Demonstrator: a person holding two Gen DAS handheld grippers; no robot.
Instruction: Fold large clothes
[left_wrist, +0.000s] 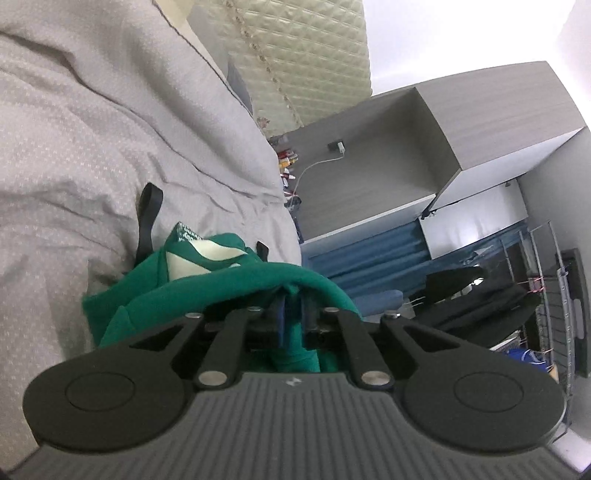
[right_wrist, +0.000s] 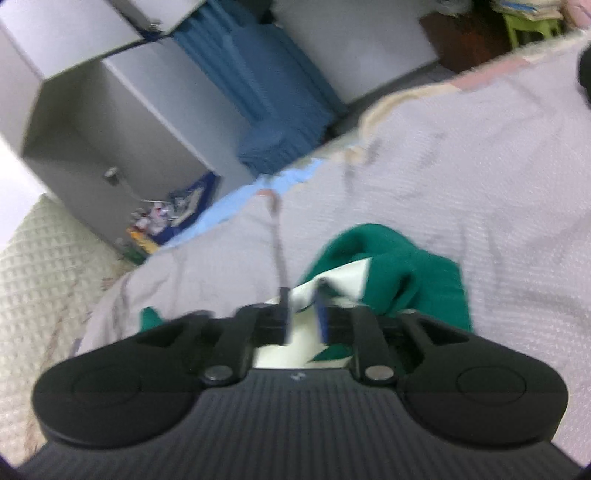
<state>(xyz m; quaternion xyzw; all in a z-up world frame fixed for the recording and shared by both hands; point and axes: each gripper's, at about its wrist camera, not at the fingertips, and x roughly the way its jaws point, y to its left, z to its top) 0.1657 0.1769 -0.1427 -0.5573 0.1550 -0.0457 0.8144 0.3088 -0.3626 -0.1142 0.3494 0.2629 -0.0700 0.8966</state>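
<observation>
A: We see a green garment (left_wrist: 221, 291) bunched on the grey bed (left_wrist: 92, 147), draped over our left gripper (left_wrist: 291, 314), which pinches a fold.

B: Our right gripper (right_wrist: 303, 314) stands apart over its white panel (right_wrist: 332, 284); cabinet (left_wrist: 388, 155), blue curtain (right_wrist: 258, 85) behind.

At lower centre the right hand-held gripper (right_wrist: 303, 310), jaws parted, had green-and-cream clothing (right_wrist: 406, 277) between its fingers, above the grey-covered bed (right_wrist: 480, 166).

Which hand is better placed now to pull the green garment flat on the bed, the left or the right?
Probably the left: green garment fabric sits between the left gripper's narrow fingers. The right gripper stands open over its white patch, gripping nothing.
</observation>
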